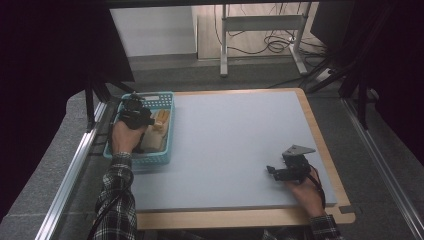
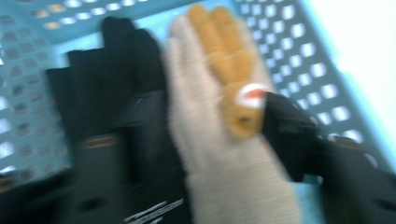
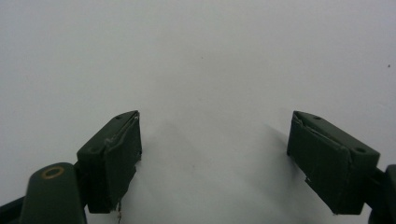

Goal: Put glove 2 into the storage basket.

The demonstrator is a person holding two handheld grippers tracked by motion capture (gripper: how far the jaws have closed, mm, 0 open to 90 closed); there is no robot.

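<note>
A light blue mesh basket (image 1: 170, 131) stands at the left edge of the grey mat (image 1: 230, 135). It holds a beige knitted glove (image 2: 201, 116) with orange fingers and dark gloves (image 2: 116, 79) beside it. My left gripper (image 1: 134, 114) is down in the basket. In the blurred left gripper view its jaws stand apart on either side of the beige glove, left gripper (image 2: 205, 149) open. My right gripper (image 1: 274, 171) hovers low over the mat's near right part. Its jaws are wide open, and there is bare mat between them at the right gripper (image 3: 215, 154).
The mat lies on a wooden tabletop (image 1: 240, 218) whose edge shows at front and right. Metal rails (image 1: 70, 175) run along both sides of the table. A desk frame (image 1: 260, 30) and cables stand on the floor beyond.
</note>
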